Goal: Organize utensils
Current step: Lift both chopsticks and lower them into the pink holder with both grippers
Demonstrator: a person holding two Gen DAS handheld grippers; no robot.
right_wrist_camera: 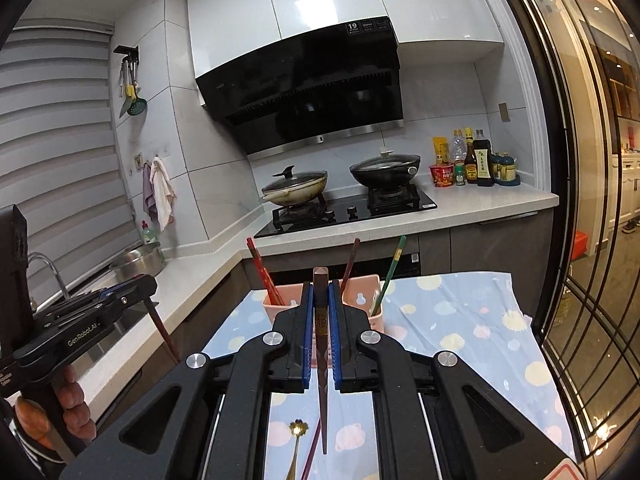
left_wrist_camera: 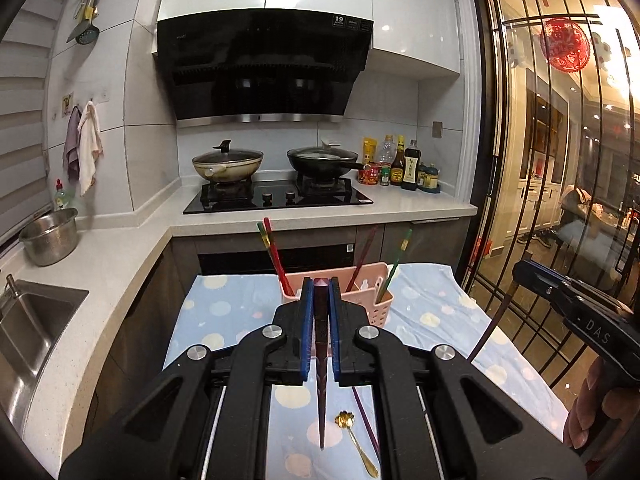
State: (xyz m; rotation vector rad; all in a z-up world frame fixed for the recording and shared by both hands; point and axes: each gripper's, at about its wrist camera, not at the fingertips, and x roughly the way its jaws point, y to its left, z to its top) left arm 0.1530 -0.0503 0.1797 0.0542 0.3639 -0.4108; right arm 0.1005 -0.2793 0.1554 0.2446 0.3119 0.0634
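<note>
Dark chopstick (left_wrist_camera: 321, 360) clamped upright between left gripper's (left_wrist_camera: 321, 292) blue fingers (left_wrist_camera: 307, 332).

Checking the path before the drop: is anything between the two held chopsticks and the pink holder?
Nothing visible blocks it. The left gripper and right gripper each clamp a dark chopstick above the cloth, and the pink holder stands just ahead with open room among its chopsticks.

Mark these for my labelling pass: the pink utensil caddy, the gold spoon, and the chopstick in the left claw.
pink utensil caddy (left_wrist_camera: 366, 280), left wrist view, back rim.
gold spoon (left_wrist_camera: 345, 420), left wrist view, flower-shaped bowl.
chopstick in the left claw (left_wrist_camera: 321, 400), left wrist view, lower shaft.
</note>
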